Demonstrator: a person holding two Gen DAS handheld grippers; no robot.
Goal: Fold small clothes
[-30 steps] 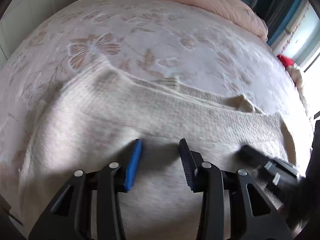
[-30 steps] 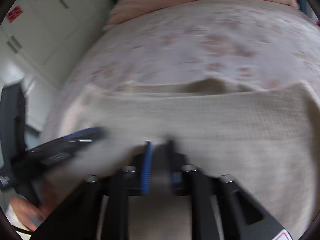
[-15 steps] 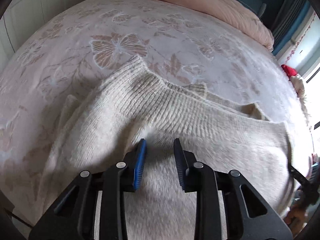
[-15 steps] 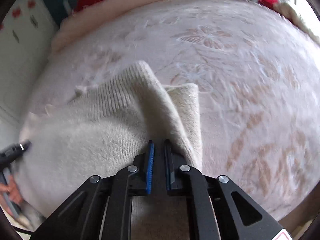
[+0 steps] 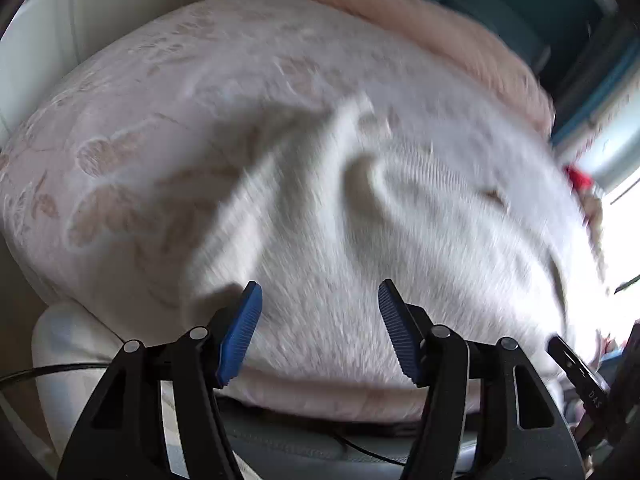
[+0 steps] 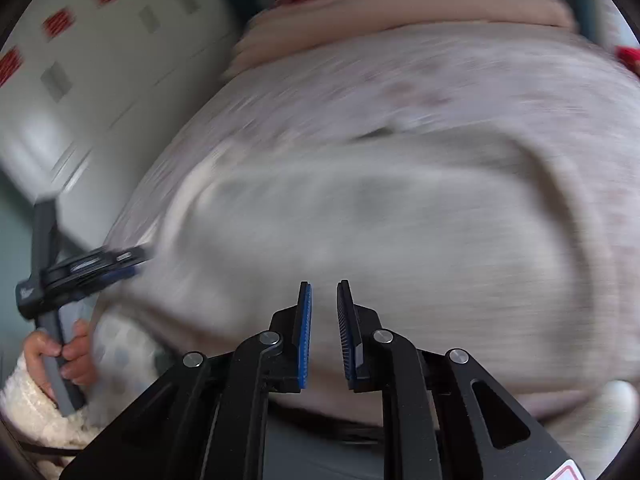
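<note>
A cream knitted sweater [image 5: 400, 232] lies folded over on the pink flowered bedspread [image 5: 140, 128]; it also shows in the right wrist view [image 6: 380, 220], blurred by motion. My left gripper [image 5: 320, 332] is open and empty, held above the sweater's near edge. My right gripper [image 6: 323, 332] has its jaws a small gap apart with nothing between them, above the sweater's near edge. The left gripper also shows at the left of the right wrist view [image 6: 96, 264], held by a hand.
A peach duvet [image 5: 420, 28] is bunched at the head of the bed. A white wardrobe [image 6: 100, 80] stands on the left. The bed's front edge [image 5: 320, 392] runs just under both grippers. A red item [image 5: 578, 174] lies at the right.
Both grippers have pulled back toward the bed's front edge. My right gripper has let go of the sweater fold, which now lies on the garment. My left gripper has opened wider.
</note>
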